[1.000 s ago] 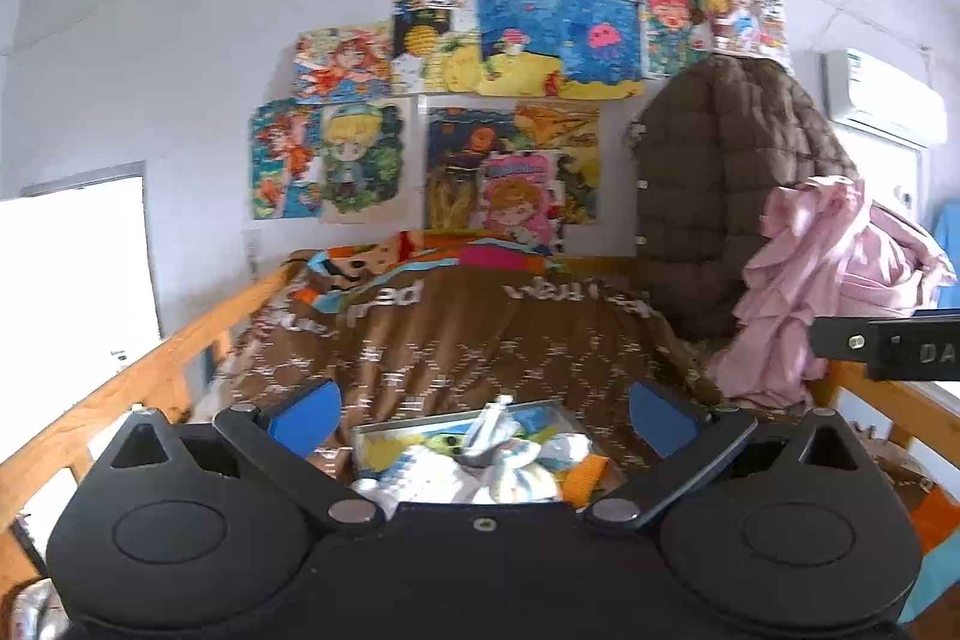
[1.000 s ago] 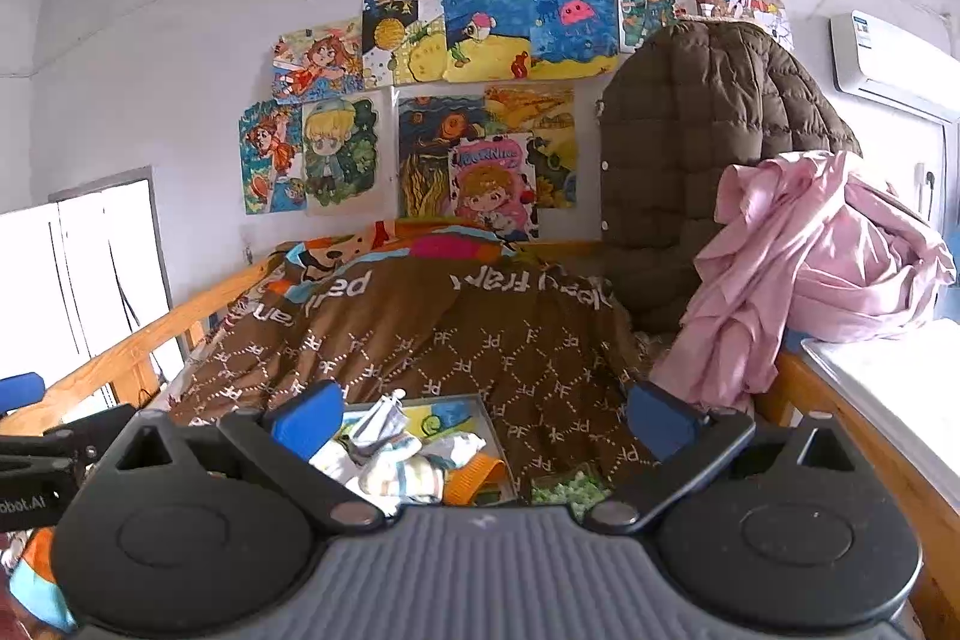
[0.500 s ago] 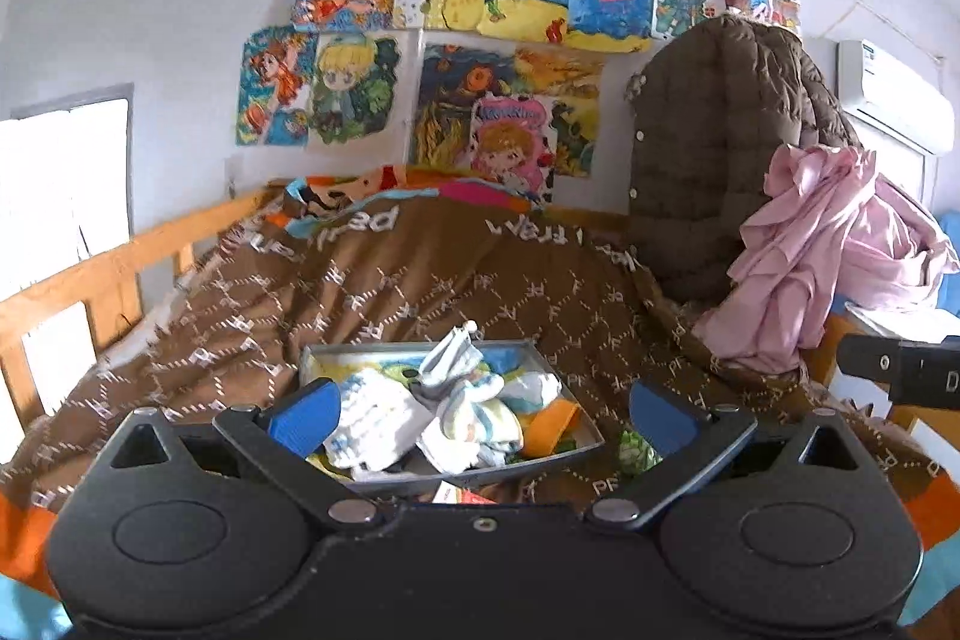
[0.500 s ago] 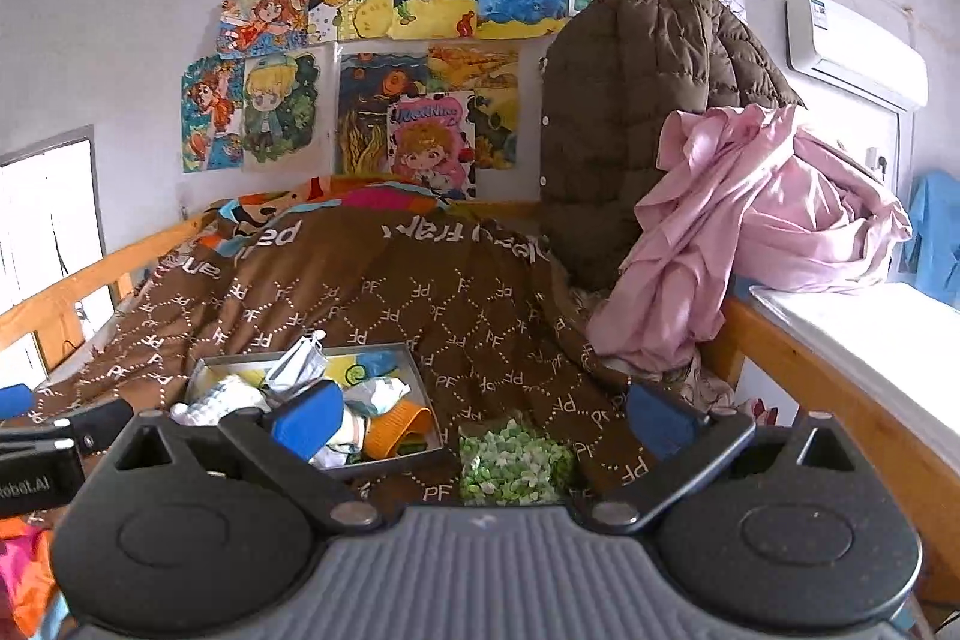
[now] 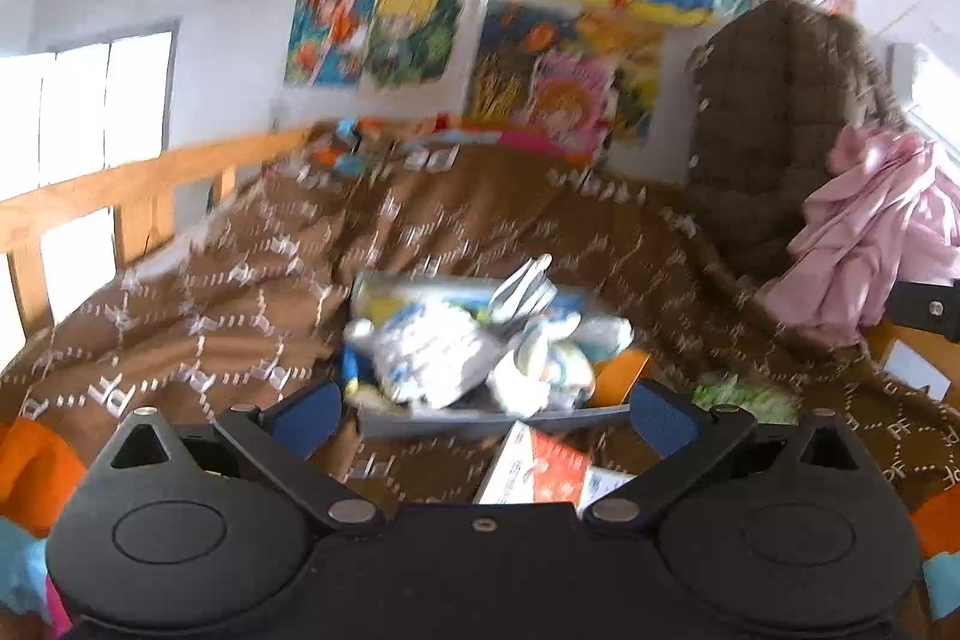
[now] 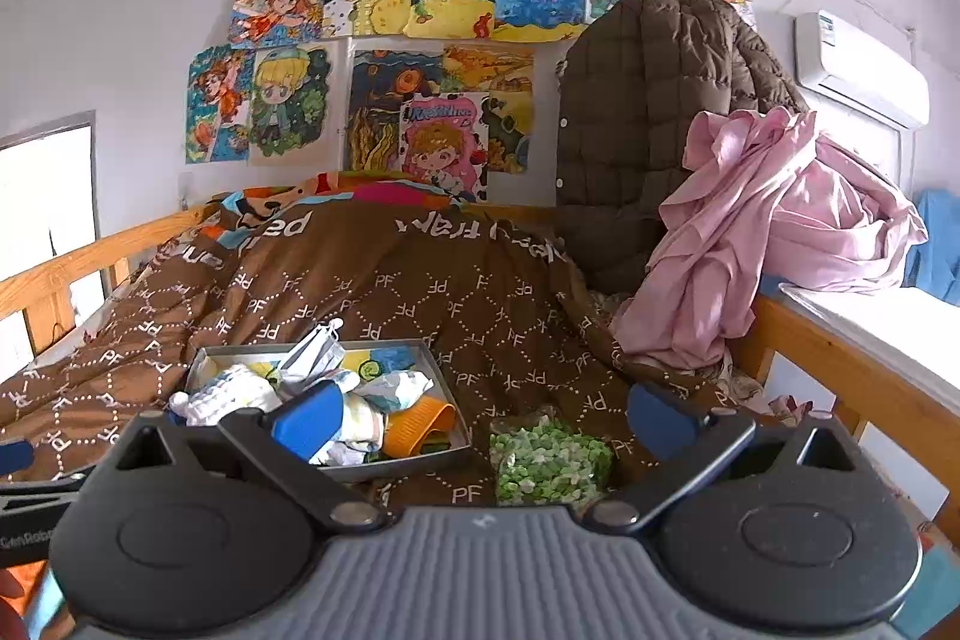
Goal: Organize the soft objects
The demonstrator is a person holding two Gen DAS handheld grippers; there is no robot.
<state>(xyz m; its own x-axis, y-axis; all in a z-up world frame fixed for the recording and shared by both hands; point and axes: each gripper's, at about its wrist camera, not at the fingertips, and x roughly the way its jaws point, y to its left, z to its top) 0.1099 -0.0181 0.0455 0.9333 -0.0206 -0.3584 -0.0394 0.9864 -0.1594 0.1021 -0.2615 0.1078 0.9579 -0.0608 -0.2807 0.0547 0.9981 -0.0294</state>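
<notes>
On the brown patterned quilt (image 6: 420, 292), the shallow grey tray (image 6: 447, 388) heaped with white socks (image 6: 234, 391) sits unsteadily, so either empty, wide-spread left gripper (image 5: 483, 403) or right gripper (image 6: 486, 415) could tip it while pinching one sock beside the green speckled bag (image 6: 549, 463).

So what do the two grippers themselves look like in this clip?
Both are matte black with two round discs at the base and angled black link arms ending in blue pads. The left gripper has a smooth black centre plate; the right gripper has a ribbed grey one. No cables, hands or sleeves show.
</notes>
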